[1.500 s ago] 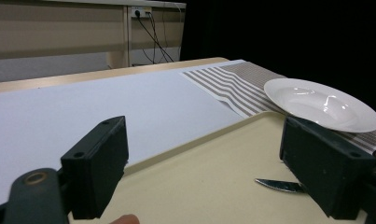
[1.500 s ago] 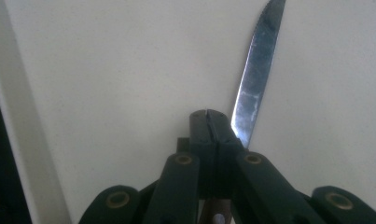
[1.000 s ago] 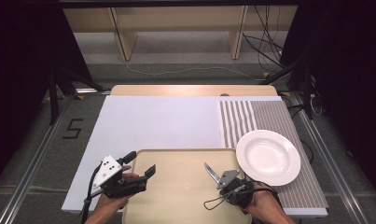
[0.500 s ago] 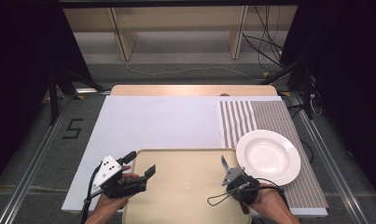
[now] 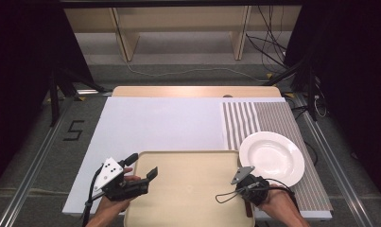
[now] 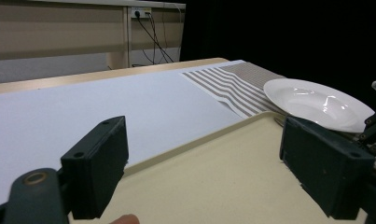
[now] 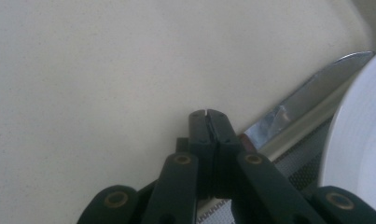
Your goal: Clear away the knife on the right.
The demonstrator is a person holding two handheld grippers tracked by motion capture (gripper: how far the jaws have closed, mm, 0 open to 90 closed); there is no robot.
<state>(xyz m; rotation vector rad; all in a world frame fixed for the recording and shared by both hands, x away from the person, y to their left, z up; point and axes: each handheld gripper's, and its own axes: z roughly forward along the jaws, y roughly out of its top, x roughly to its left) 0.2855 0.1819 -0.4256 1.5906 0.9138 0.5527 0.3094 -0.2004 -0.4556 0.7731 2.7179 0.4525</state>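
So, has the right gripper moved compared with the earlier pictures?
Yes. The right gripper has shifted rightwards over the tray, ending closer to the white plate.

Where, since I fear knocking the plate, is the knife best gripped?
By its dark handle at the near end, from above and from the tray side. The knife lies flat along the tray's right rim with the plate close beside its blade, so pinch across the handle's narrow width.
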